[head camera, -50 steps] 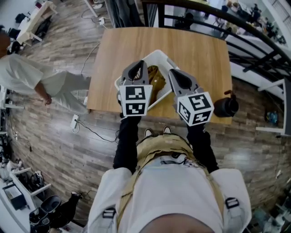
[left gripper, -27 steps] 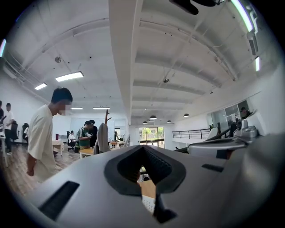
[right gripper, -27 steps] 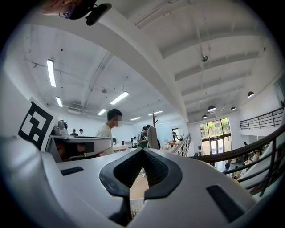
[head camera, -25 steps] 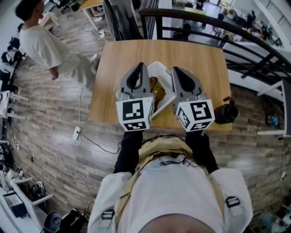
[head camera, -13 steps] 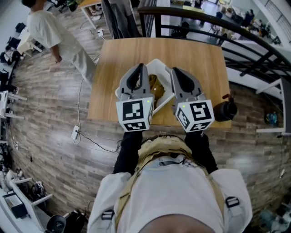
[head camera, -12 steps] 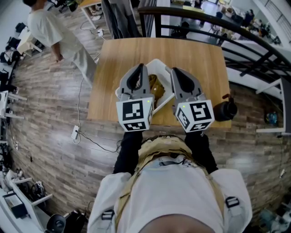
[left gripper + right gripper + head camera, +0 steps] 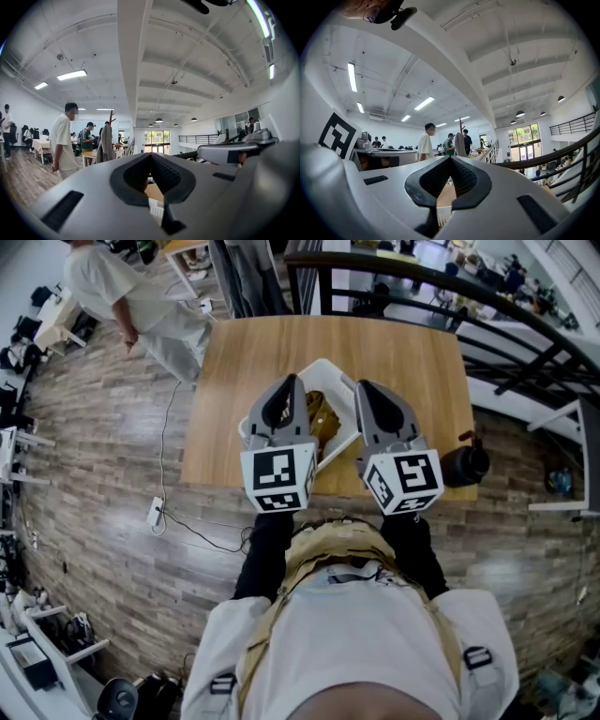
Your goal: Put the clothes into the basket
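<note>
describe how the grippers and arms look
The left gripper and right gripper are grey tapered shells with black ribbed pads, each carrying a white cube with black square markers. Long black sleeves cover both arms.

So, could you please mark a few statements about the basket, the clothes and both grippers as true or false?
1. The mustard-brown clothes lie inside the white plastic basket. True.
2. The left gripper grips a piece of clothing. False: its jaws are shut on nothing.
3. The basket stands on the floor. False: it stands on the light wooden table.
4. A black jug-like vessel sits by the table's right edge. True.
5. The right gripper has its jaws wide apart. False: they are together and hold nothing.
</note>
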Available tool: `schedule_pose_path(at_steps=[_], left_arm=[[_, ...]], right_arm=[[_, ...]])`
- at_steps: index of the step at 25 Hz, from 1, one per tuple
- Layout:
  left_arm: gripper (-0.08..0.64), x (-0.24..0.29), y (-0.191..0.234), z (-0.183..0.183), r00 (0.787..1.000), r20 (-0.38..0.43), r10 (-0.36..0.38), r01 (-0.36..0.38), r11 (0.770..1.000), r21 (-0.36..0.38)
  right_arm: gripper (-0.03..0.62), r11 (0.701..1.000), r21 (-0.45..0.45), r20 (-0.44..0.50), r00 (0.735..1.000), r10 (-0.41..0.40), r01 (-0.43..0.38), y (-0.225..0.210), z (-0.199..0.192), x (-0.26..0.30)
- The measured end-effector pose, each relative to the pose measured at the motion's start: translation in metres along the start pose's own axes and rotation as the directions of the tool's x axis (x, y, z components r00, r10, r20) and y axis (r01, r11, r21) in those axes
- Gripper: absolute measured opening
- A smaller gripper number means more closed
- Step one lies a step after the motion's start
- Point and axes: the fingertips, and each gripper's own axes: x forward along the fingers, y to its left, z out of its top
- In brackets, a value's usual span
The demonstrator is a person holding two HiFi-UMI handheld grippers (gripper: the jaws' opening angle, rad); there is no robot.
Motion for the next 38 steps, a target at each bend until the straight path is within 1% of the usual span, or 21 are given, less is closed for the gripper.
schedule_pose_path(at_steps=[6,20,24,38], left_arm=[[-0.002,-0.0003,-0.0011,-0.0004,1.0,-0.008,-0.003,0.003,1.0,0.0],[0.0,-0.0038,-0.0035,-0.0026,1.0,-0.022,-0.003,0.003,1.0,0.001],[-0.001,-0.004,-0.005,-0.0003,1.0,-0.011,-0.005,0.005,1.0,-0.001],[-0.002,-0.003,-0.0076,-0.0028,1.0,-0.02,-0.014,0.014,1.0,0.005]], right_arm=[[0.02,1.0,-0.003,0.007,1.0,0.016,-0.016,0.0029,0.004,0.0001],[0.02,1.0,0.006,0.014,1.0,0.006,-0.006,0.0007,0.0044,-0.0044],[0.02,1.0,0.004,0.015,1.0,0.008,-0.008,0.0013,0.0044,-0.0056],[0.02,1.0,0.001,0.017,1.0,0.007,-0.007,0.0015,0.0044,-0.0058]])
